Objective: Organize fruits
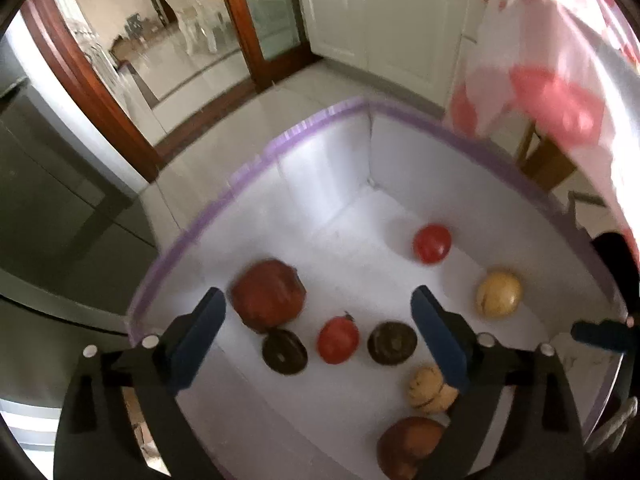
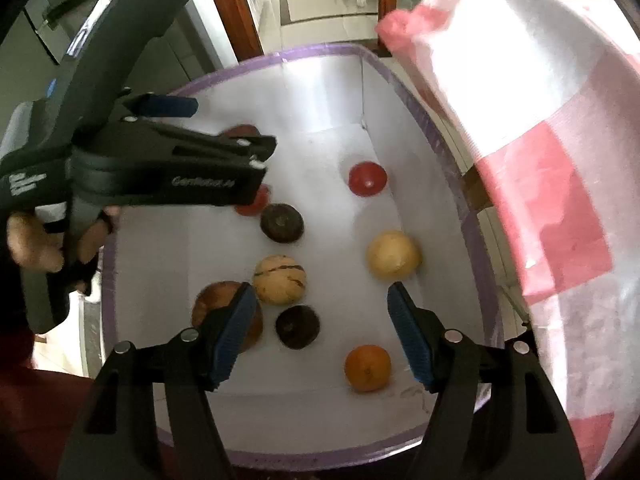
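Presently, fruit: all of it lies loose on the white floor of one purple-rimmed bin (image 2: 320, 51).
Red round fruits: two; one (image 2: 367, 179) near the far right corner, one (image 1: 338, 340) mid-floor between the dark pair.
Dark brown round fruits: two in the left wrist view, (image 1: 285, 351) and (image 1: 392, 343); the right wrist view shows a further one (image 2: 298, 327) in the near part, so likely three, though I cannot match them for sure.
Large reddish-brown fruits: two; one (image 1: 268, 294) by the left wall, one (image 2: 208, 304) partly behind a right finger.
Pale yellow fruit: one (image 2: 394, 254), by the right wall.
Striped pale fruit: one (image 2: 280, 280), just beside the near reddish-brown one.
Orange fruit: one (image 2: 367, 368), in the near right part.
Left gripper (image 1: 320, 336): jaws spread wide, nothing between them, above the bin.
Right gripper (image 2: 320, 336): jaws apart, gripping nothing, above the near end.
Hand (image 2: 36, 240): on the left tool's grip.
Bag: one, pink and white plastic (image 2: 540, 160), hanging blurred at the right.
Room: pale tiled floor (image 1: 224, 92), wood-framed glass doors (image 1: 236, 20), white cabinets (image 1: 360, 8).
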### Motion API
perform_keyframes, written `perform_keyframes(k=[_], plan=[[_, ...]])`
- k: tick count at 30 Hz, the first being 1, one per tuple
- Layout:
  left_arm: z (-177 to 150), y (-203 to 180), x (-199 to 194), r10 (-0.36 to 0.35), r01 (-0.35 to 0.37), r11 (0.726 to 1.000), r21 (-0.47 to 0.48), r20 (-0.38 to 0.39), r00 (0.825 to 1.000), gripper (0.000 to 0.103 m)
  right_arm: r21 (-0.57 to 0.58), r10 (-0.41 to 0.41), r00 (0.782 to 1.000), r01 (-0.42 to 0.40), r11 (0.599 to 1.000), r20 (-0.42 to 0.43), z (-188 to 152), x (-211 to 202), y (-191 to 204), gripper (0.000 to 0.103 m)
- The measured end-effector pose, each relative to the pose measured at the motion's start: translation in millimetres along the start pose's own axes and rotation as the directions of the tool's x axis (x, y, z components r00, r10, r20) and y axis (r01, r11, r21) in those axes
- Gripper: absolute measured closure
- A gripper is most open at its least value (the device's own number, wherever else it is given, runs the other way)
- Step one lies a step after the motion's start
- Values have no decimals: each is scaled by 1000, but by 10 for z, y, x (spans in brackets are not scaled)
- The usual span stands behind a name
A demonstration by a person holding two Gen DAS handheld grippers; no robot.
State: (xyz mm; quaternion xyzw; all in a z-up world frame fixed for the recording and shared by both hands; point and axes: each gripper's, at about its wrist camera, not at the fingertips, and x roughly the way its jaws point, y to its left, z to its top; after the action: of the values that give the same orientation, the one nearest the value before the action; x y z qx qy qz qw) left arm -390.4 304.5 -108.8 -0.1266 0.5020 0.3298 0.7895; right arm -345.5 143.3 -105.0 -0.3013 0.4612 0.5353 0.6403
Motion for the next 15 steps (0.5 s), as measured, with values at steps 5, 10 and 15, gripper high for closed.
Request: perform_keyframes(k=[5,10,15], plan=[[102,-88,-112,7,-8,1000,20,48,999,5,-4,15,998,-15,1000,55,3,-235,22,30],[235,-217,-241,53,-59,996,68,93,994,5,-9,40,989,-39,999,141,38,-559,15,29],[583,-348,-700,107,-126,990,70,228,968,4,21,32,959,-39,999,282,6,-1104,-134,25]])
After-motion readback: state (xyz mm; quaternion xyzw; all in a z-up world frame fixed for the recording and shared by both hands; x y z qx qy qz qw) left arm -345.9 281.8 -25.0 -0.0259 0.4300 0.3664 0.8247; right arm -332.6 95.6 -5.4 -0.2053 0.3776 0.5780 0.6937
